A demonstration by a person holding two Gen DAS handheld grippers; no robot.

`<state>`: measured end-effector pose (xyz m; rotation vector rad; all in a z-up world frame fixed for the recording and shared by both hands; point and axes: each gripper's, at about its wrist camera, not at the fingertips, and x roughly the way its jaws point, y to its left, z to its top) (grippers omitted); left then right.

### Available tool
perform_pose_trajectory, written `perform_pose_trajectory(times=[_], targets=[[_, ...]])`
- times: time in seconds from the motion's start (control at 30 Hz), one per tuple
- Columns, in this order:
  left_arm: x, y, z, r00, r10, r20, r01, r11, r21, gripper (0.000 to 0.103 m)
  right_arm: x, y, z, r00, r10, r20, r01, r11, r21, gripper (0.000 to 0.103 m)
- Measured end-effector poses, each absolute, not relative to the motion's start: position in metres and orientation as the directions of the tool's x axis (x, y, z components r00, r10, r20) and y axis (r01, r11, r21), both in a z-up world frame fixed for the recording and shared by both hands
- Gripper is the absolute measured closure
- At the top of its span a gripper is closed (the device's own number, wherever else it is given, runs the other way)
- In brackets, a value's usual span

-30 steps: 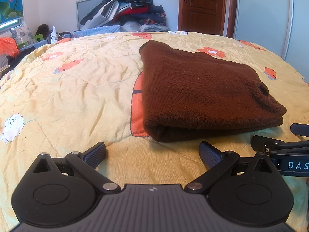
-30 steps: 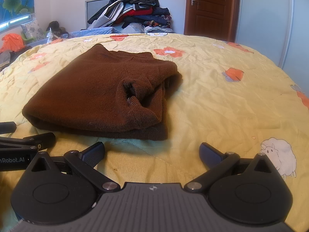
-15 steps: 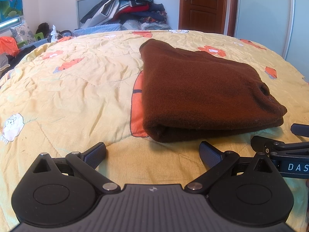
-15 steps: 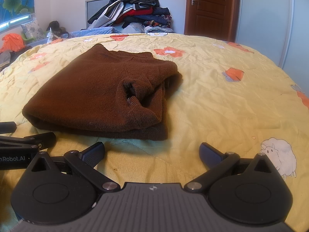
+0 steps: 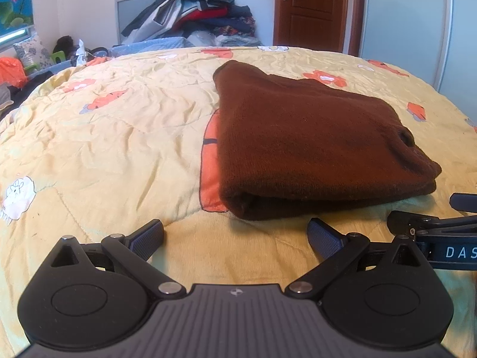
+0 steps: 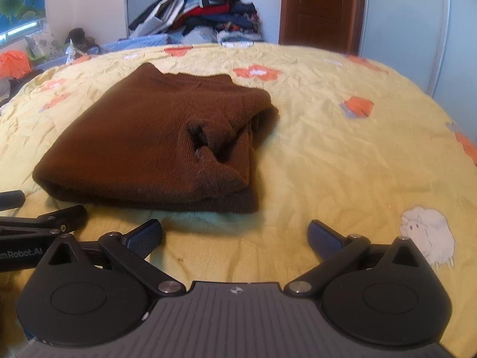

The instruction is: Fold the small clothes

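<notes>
A: How do the tools stand?

B: The left black two-finger tool (image 5: 235, 232) has its ribbed pads spread wide with nothing between them, low over the bed just short of the garment. The right black two-finger tool (image 6: 234, 234) is the same: fingers wide apart, holding nothing. Each shows at the edge of the other's view, side by side and apart.

A: And the garment?

B: The dark brown knitted garment (image 5: 304, 137) lies folded into a thick, roughly rectangular bundle on the bed, just beyond both tools and touching neither. Its rounded fold faces the tools; in the right wrist view the layered, looser edges (image 6: 235, 161) bunch at its right end, with a small dark opening in the knit.

A: What is under it?

B: A wrinkled pale yellow quilt with orange flowers and white sheep (image 5: 119, 137). The garment partly covers one orange patch.

A: Any containers?

B: None that I can make out. Behind the bed there is a heap of mixed clothes (image 6: 205, 9) against the wall, and a brown wooden door (image 5: 310, 9) to its right.
</notes>
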<state>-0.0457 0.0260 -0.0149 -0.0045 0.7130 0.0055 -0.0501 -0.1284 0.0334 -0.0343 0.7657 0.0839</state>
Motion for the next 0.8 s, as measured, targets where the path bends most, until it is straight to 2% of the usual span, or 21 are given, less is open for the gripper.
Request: perform_pose_trajectory(times=[0.13, 0.27, 0.47, 0.8], targets=[[-0.050, 0.025, -0.011, 0.730, 0.020, -0.684, -0.024, 1.000, 0.003, 0.000, -0.047, -0.128, 0.043, 0.668, 0.086, -0.739, -0.108, 0.994, 0.018, 0.000], [-0.062, 0.023, 0.000, 0.729, 0.025, -0.684, -0.026, 1.000, 0.009, 0.000, -0.059, -0.136, 0.057, 0.679, 0.135, -0.721, -0.078, 0.991, 0.112, 0.000], [-0.072, 0.026, 0.019, 0.745, 0.030, -0.666, -0.041, 0.999, 0.000, 0.000, -0.067, -0.130, 0.069, 0.702, 0.082, -0.708, -0.087, 0.996, 0.029, 0.000], [-0.073, 0.028, 0.023, 0.741, 0.043, -0.670, -0.055, 0.998, 0.003, 0.000, -0.064, -0.127, 0.060, 0.681, 0.075, -0.729, -0.091, 0.996, 0.017, 0.000]])
